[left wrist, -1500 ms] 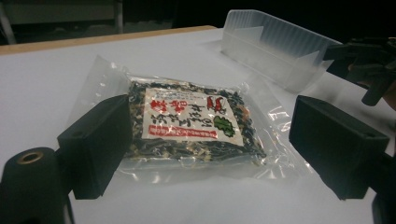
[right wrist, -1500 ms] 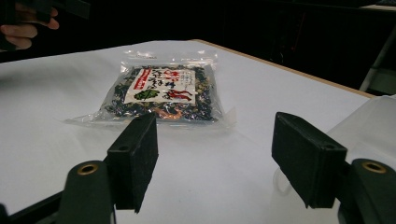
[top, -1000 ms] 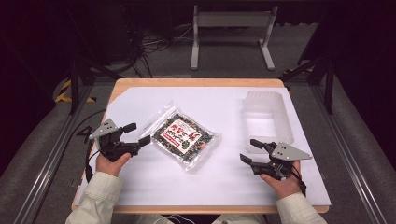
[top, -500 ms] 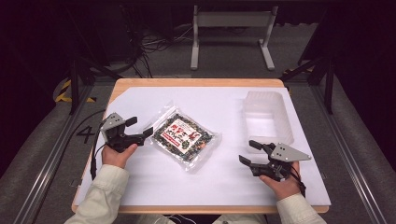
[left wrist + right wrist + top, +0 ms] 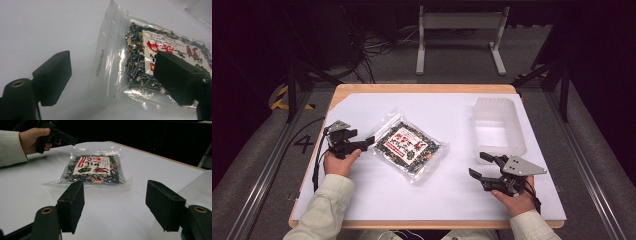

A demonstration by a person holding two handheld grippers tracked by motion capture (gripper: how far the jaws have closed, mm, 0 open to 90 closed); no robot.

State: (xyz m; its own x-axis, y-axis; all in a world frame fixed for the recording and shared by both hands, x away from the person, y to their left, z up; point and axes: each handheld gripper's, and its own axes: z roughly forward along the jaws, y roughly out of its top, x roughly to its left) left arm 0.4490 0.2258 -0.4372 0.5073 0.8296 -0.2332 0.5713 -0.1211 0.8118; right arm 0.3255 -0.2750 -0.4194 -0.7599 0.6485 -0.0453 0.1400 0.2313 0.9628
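- Desk: white sheet over its top.
- Clear tray: far right on the desk.
- Snack packet: flat at mid-desk, sealed clear end toward the left gripper.
- Left gripper: fingers apart, straddling that end, not clamped.
- Right gripper: fingers apart, holding nothing, well clear of the packet.

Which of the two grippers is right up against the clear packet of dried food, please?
The left gripper: its open jaws reach the packet's sealed edge. The right gripper waits apart, beside the plastic tub.

The left gripper reaches the clear food packet; the right gripper rests open near the plastic tub.
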